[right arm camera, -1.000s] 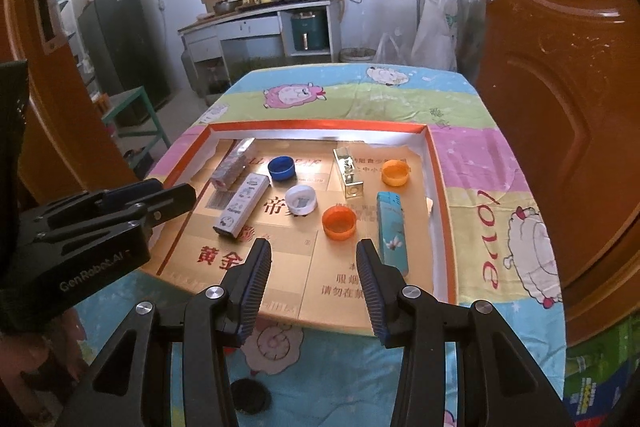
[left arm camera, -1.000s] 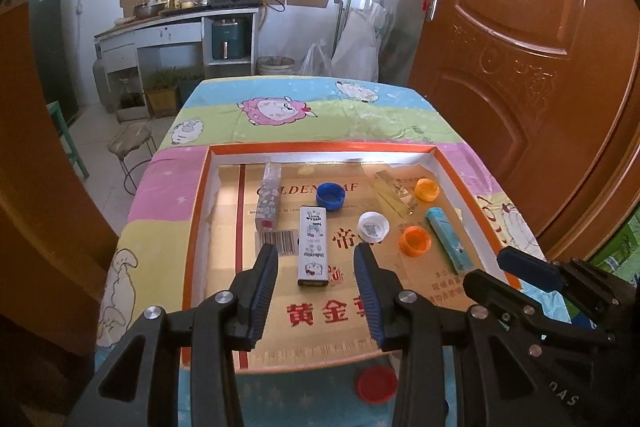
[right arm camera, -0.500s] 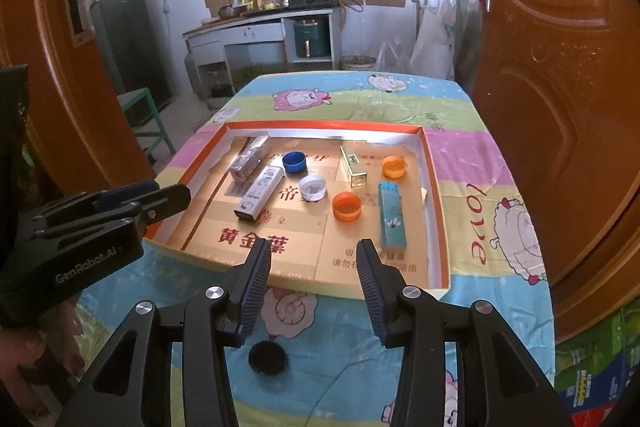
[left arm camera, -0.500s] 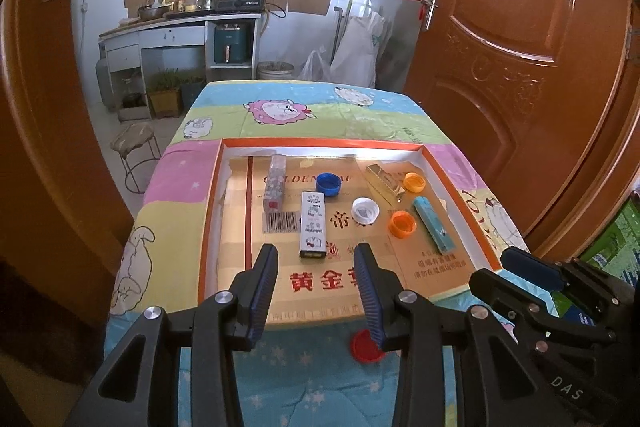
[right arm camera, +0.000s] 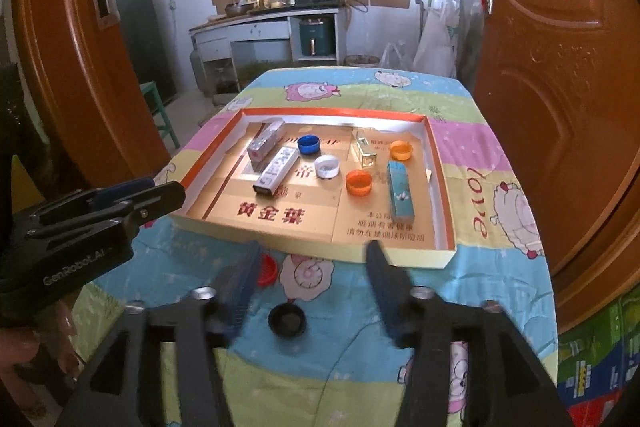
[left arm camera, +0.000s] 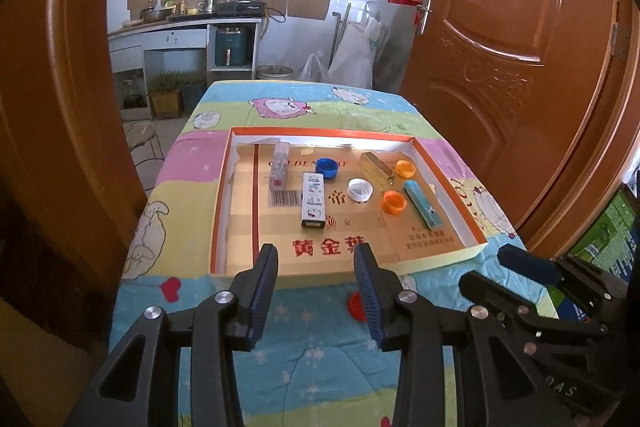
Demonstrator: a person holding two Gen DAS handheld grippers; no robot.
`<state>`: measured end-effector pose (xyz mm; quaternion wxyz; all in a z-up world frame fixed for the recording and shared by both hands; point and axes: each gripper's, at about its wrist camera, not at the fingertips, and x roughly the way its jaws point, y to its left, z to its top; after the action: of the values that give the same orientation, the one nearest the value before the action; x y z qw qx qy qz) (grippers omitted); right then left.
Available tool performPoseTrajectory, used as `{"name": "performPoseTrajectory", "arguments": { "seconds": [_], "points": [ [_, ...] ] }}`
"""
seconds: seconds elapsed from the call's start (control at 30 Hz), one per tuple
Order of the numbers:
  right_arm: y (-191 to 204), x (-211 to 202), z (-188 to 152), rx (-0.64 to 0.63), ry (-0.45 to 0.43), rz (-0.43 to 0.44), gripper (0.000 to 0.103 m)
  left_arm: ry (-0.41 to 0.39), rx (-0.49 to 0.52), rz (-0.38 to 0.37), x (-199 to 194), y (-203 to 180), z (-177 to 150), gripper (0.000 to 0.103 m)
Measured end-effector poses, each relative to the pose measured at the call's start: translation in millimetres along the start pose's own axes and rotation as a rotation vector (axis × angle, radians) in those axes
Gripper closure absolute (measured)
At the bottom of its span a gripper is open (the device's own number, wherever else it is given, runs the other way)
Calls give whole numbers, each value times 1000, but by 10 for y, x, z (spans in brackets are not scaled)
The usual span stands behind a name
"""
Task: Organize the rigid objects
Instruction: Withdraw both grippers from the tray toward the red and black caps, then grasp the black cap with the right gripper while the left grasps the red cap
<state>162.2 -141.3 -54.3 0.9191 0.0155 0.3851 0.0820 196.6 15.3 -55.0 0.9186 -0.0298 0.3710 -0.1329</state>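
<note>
While both grippers hang over the near end of the table (left arm camera: pixel 240 347), the work lies ahead of them in a shallow orange-rimmed cardboard tray (right arm camera: pixel 208 163). Farthest left in it are a silver box (right arm camera: pixel 264 145) and a white carton (right arm camera: pixel 278 171), long axes running away from the near edge, slightly slanted. Next come a blue cap (right arm camera: pixel 309 144), a white cap (right arm camera: pixel 327 166), an orange cap (right arm camera: pixel 359 183), a gold box (right arm camera: pixel 364 151), a second orange cap (right arm camera: pixel 401 150) and a teal box (right arm camera: pixel 400 193) lying lengthwise.

Outside the tray, a red cap (left arm camera: pixel 355 307) sits just ahead of the left gripper (left arm camera: pixel 316 295), whose jaws stand apart, grasping nothing. A black cap (right arm camera: pixel 287 321) lies between the jaws of the right gripper (right arm camera: pixel 312 281), which are opening and blurred, not touching it. That black cap looks like the nearest stray piece, closest to the right hand, with only the tray's near wall between it and the others.
</note>
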Motion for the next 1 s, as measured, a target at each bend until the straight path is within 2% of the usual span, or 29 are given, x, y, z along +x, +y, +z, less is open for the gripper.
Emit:
{"name": "performPoseTrajectory", "arguments": {
  "seconds": [0.1,0.43,0.7,1.0],
  "points": [
    [21,-34,-53,-1,2,0,33,-2,3,-2,-56,-1,-70,63],
    [105,-94,-280,-19,23,3,32,-11,-5,-11,-223,33,-271,63],
    [143,163,-485,-18,81,12,32,9,-9,-5,-266,71,-448,63],
    [139,466,-546,-41,122,-6,32,22,-10,-3,-237,103,-501,63]
  ]
}}
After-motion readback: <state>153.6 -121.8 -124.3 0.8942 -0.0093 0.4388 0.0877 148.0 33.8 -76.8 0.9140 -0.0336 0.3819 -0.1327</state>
